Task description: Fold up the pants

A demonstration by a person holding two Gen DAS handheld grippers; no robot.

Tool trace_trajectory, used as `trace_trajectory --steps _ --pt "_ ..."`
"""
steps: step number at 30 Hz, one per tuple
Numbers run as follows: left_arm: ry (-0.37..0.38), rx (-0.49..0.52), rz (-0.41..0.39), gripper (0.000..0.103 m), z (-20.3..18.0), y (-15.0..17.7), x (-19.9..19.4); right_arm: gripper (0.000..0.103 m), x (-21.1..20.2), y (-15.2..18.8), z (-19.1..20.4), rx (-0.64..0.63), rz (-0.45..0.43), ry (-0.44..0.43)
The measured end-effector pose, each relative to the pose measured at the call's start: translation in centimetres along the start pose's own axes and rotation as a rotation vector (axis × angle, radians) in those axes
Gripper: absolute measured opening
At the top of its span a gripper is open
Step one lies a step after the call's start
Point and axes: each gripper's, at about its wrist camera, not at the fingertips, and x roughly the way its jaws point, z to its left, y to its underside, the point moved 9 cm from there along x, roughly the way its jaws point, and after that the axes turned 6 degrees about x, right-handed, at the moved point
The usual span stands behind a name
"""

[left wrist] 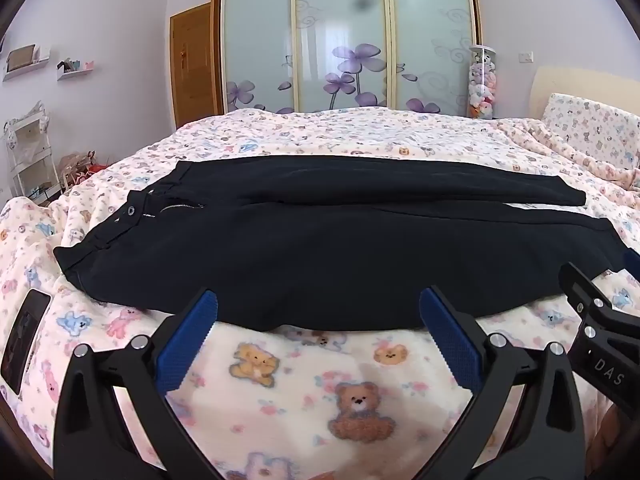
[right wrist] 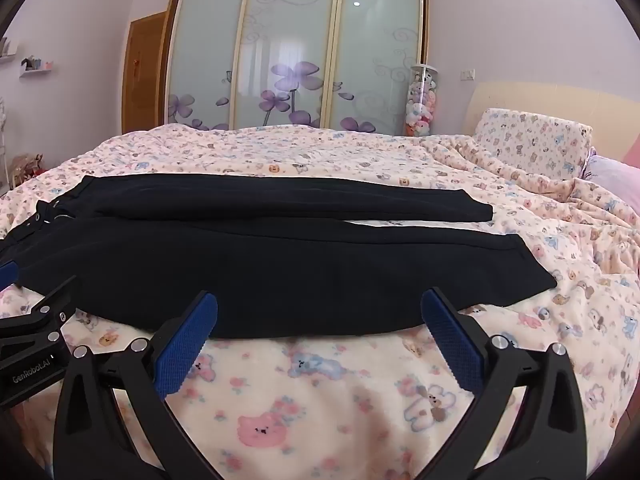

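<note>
Black pants (left wrist: 320,248) lie flat on the bed, waistband with button and zipper (left wrist: 176,207) to the left, both legs stretched to the right. In the right wrist view the pants (right wrist: 280,272) show their leg hems (right wrist: 520,256) at right. My left gripper (left wrist: 318,308) is open and empty, its blue pads just short of the near edge of the pants. My right gripper (right wrist: 318,308) is open and empty, at the near edge of the near leg. Each gripper shows at the edge of the other's view.
The bed has a teddy-bear print blanket (left wrist: 320,380). A dark phone (left wrist: 24,340) lies on the blanket at left. A pillow (right wrist: 532,144) and headboard are at right. A wardrobe with flowered glass doors (left wrist: 344,40) stands behind the bed.
</note>
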Motion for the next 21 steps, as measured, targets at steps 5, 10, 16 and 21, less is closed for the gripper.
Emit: trace_trajectory --steps 5,10,16,21 --pt "0.001 -0.002 0.001 0.101 -0.01 -0.02 0.00 0.102 0.03 -0.03 -0.10 0.002 0.000 -0.002" --pt "0.002 -0.002 0.001 0.101 -0.02 -0.03 0.00 0.102 0.07 -0.05 -0.24 0.005 -0.001 -0.002" --pt "0.004 -0.002 0.002 0.101 0.00 -0.01 0.03 0.102 0.20 -0.03 -0.32 0.004 -0.001 -0.002" --pt "0.006 -0.003 0.003 0.101 0.02 -0.01 0.04 0.102 0.29 -0.02 -0.36 0.004 -0.001 -0.002"
